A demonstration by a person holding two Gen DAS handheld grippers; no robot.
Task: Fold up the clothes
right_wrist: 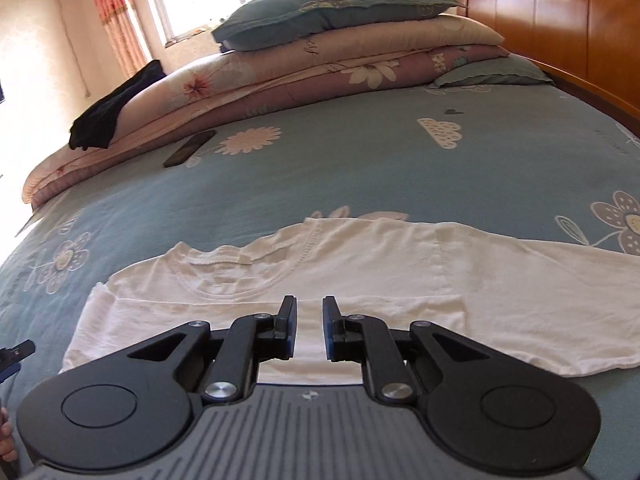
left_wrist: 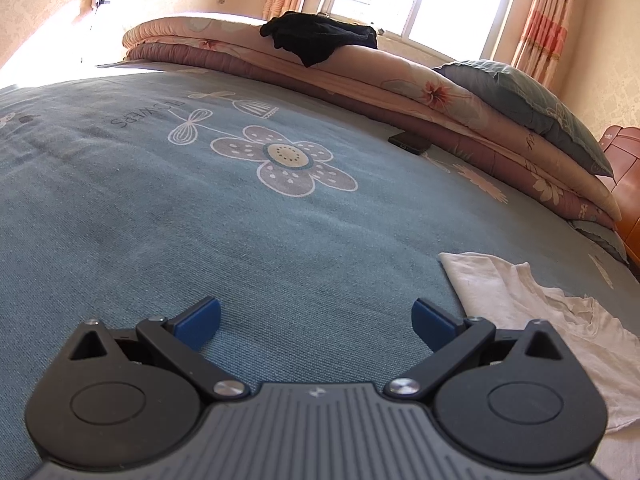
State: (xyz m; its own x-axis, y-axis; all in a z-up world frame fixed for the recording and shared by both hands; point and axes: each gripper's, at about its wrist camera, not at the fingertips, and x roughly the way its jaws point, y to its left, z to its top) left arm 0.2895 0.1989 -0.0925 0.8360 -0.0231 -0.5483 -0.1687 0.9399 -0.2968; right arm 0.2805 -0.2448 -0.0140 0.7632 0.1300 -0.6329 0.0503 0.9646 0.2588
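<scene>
A white T-shirt (right_wrist: 360,268) lies flat across the blue flowered bedsheet (right_wrist: 360,168), its collar toward the left and one sleeve folded in. My right gripper (right_wrist: 310,320) hovers just over the shirt's near edge, its jaws a narrow gap apart and holding nothing. My left gripper (left_wrist: 316,320) is wide open and empty above bare sheet (left_wrist: 200,200), with the shirt's left end (left_wrist: 520,304) just to its right. The tip of the left gripper shows at the left edge of the right wrist view (right_wrist: 16,350).
Folded quilts (right_wrist: 280,76) with pillows (right_wrist: 332,8) on top are stacked along the far side of the bed. A black garment (left_wrist: 320,36) lies on the quilts. A dark phone (right_wrist: 190,148) lies on the sheet beside them. A wooden headboard (right_wrist: 560,20) stands at the right.
</scene>
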